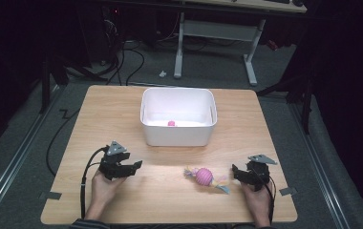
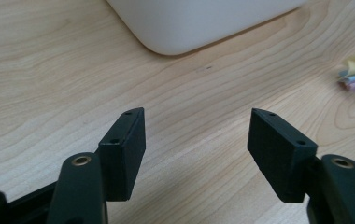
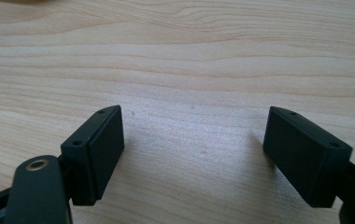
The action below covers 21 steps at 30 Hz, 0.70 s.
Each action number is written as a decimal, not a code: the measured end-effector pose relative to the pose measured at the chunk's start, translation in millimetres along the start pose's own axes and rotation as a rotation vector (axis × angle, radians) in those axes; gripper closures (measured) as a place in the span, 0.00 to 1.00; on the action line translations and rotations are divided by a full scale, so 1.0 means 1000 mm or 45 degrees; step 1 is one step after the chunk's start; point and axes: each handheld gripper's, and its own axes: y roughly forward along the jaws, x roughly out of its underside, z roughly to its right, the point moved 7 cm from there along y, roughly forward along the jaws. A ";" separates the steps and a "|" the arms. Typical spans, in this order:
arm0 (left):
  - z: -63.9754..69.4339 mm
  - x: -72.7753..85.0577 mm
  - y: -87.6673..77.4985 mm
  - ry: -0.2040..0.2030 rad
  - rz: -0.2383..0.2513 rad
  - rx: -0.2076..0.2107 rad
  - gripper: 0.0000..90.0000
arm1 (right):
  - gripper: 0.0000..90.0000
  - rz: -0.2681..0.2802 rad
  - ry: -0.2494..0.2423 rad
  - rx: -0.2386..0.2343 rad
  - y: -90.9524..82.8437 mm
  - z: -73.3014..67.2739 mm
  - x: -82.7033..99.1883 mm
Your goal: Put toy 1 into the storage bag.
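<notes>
Both jaws spread, empty | left gripper (image 1: 135,165) | right gripper (image 1: 235,170) near pink toy (image 1: 204,176) | white bin (image 1: 178,136) behind

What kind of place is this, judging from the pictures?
Probably a lab or workshop set up for recording: a wooden table on a dark carpeted floor, loose cables behind it, and a height-adjustable desk frame.

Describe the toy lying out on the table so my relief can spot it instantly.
Start from the white bin mid-table, then come toward the person's edge. The toy lies between the two grippers, nearer the right gripper: a pink striped ball with pastel frayed tails.
</notes>
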 end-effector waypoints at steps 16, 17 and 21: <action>-0.005 0.017 0.031 0.066 -0.018 -0.141 0.41 | 0.23 0.000 0.001 -0.001 0.000 0.000 0.000; -0.005 0.017 0.032 0.072 -0.009 -0.145 0.41 | 0.23 0.000 0.001 -0.001 0.000 0.000 0.000; -0.006 0.018 0.032 0.064 0.018 -0.155 0.39 | 0.23 -0.001 -0.001 -0.002 0.000 0.001 0.000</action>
